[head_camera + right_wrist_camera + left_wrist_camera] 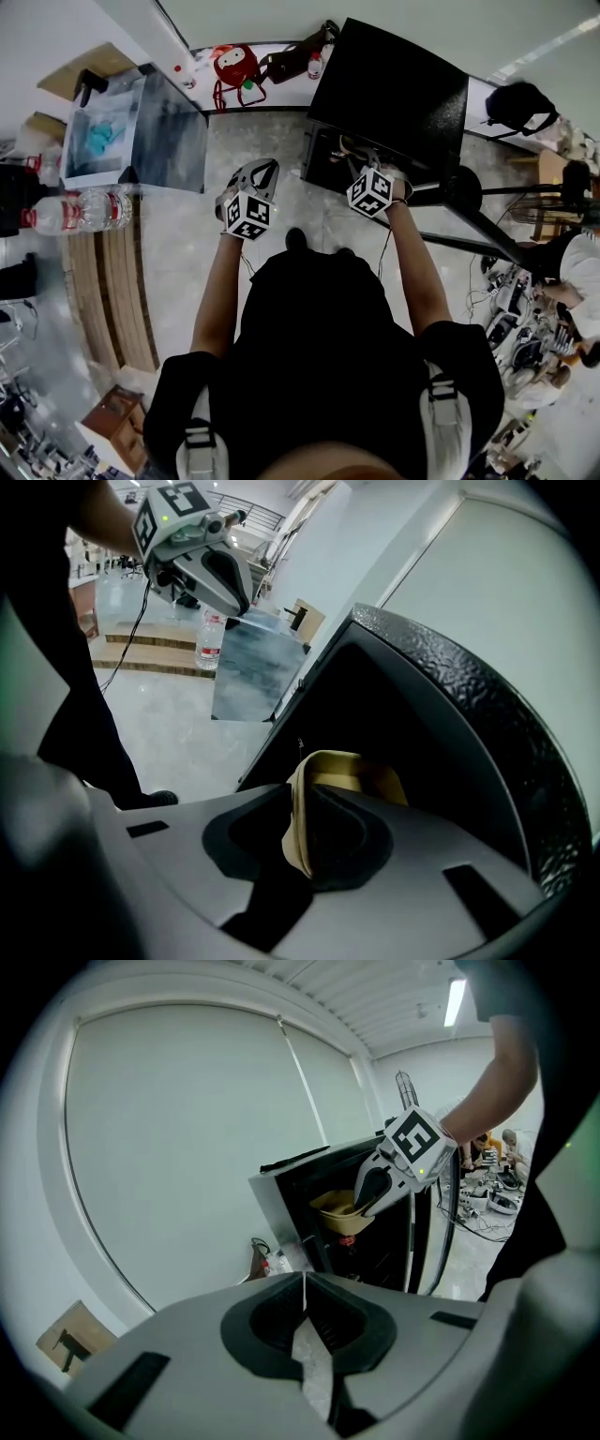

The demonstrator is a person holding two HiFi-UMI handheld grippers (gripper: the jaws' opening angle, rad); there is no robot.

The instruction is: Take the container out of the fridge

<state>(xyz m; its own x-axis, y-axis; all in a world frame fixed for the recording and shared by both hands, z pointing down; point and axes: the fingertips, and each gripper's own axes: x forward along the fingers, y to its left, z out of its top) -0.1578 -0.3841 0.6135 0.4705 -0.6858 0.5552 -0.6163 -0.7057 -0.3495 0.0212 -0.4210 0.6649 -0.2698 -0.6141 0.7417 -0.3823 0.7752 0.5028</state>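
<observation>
1. The left gripper has its jaws pressed together. The pads meet at their tips and nothing is caught between them.
2. In the head view this left gripper hangs in the air over the pale floor. It is just left of the fridge's open front and touches nothing.
3. The right gripper is clamped on the rim of a tan container. The thin wall of the rim is pinched between the two dark pads.
4. Seen from the left gripper, the right gripper reaches down into the fridge, with the tan container held at its jaw tips.
5. The container sits inside the fridge's dark compartment, close to the open front. Whether its base rests on a shelf cannot be told.
6. The fridge is a small black cabinet with a pebbled top. It stands against the far wall, and the right gripper goes into its opening.
7. Farther left stands a glass-sided box, with water bottles lying near it beside wooden steps.
8. A red bag lies by the wall beyond the box.
</observation>
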